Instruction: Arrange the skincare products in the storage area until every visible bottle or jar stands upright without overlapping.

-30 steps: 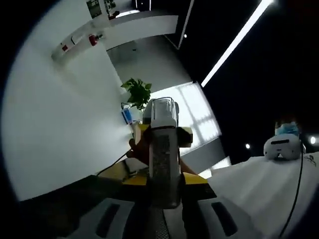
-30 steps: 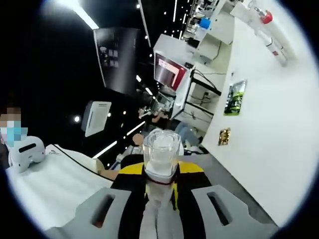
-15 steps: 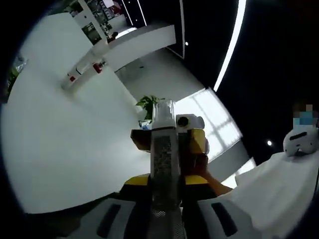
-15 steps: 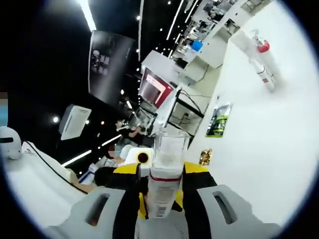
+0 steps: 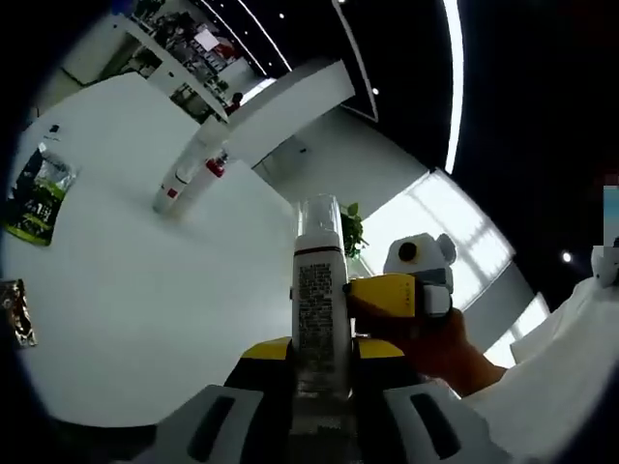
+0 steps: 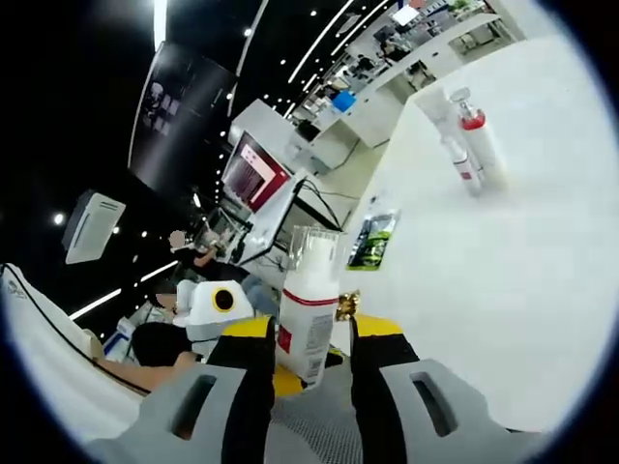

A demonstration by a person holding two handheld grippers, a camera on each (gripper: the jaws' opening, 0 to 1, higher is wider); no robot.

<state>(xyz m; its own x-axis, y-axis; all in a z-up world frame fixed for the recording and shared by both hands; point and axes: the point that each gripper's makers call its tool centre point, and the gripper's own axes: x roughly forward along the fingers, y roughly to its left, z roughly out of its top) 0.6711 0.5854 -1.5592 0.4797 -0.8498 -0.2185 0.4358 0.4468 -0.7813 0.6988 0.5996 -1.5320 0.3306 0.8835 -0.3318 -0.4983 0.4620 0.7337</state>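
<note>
White bottles are being held up, 1 in each hand-held gripper.
Left hand-held gripper (image 5: pixel 319 372) is pinching a white bottle (image 5: pixel 320 304); right hand-held gripper (image 6: pixel 308 362) is pinching a red-banded bottle (image 6: pixel 309 311).

A white wall (image 5: pixel 145 319) spreads across the left gripper view, with two fire extinguishers (image 5: pixel 193 174) at eleven o'clock, a green poster (image 5: pixel 37 193) at nine o'clock and a leafy plant (image 5: pixel 350 228) near centre. In the right gripper view, a screen with a red picture (image 6: pixel 253 174) sits at eleven o'clock, and long ceiling lights (image 6: pixel 160 24) cross the dark top.
</note>
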